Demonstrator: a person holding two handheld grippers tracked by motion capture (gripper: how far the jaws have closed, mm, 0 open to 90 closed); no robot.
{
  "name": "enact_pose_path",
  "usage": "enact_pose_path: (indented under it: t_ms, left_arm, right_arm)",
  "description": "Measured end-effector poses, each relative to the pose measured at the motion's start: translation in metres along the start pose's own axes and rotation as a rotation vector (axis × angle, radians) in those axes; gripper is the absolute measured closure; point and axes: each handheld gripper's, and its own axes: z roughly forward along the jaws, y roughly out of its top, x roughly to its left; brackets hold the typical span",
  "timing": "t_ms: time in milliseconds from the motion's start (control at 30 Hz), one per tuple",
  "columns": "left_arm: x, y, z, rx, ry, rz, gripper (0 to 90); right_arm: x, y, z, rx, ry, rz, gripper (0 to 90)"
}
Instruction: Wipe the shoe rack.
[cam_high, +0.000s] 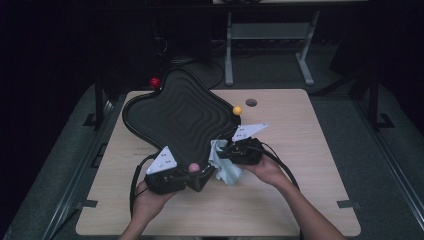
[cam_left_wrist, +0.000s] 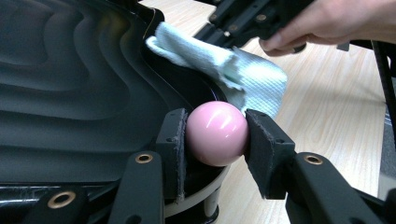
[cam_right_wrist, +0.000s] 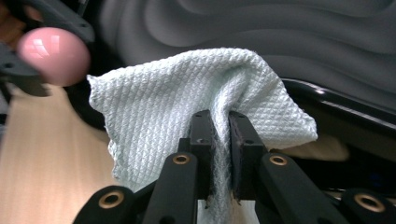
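A black four-lobed tray (cam_high: 175, 112) with rippled ridges lies on the wooden table, with a ball at each corner. My left gripper (cam_high: 196, 172) is shut on the pink ball (cam_left_wrist: 217, 133) at the tray's near corner, both pads pressing its sides. My right gripper (cam_right_wrist: 219, 135) is shut on a pale blue waffle-weave cloth (cam_right_wrist: 154, 116), which drapes over the tray's black rim (cam_right_wrist: 327, 100) just beside that ball. The cloth (cam_high: 226, 167) hangs down onto the table between the two hands. The cloth (cam_left_wrist: 224, 65) lies against the rim behind the pink ball, whose blurred shape (cam_right_wrist: 53, 56) sits at the upper left of the right gripper view.
A yellow ball (cam_high: 237, 110) sits at the tray's right corner and a red ball (cam_high: 155, 82) at its far left corner. A round grommet hole (cam_high: 251, 102) is in the tabletop behind. Bare wood (cam_high: 300, 150) stretches to the right. A metal desk frame (cam_high: 270, 35) stands beyond.
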Motion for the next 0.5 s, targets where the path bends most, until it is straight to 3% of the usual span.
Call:
enact_pose_path:
  t_ms: [133,367,500]
  left_arm:
    - [0.001,0.000,0.001,-0.001,0.010,-0.003,60.4]
    - [0.003,0.000,0.001,-0.001,0.016,-0.010,60.3]
    - [0.003,0.001,0.001,-0.002,0.020,-0.008,60.3]
  right_arm:
    - [-0.008,0.000,0.004,-0.006,-0.001,0.039,81.3]
    - [0.015,-0.004,-0.002,-0.013,0.025,-0.007,81.4]
    - [0.012,-0.007,-0.002,0.002,0.004,0.003,81.4]
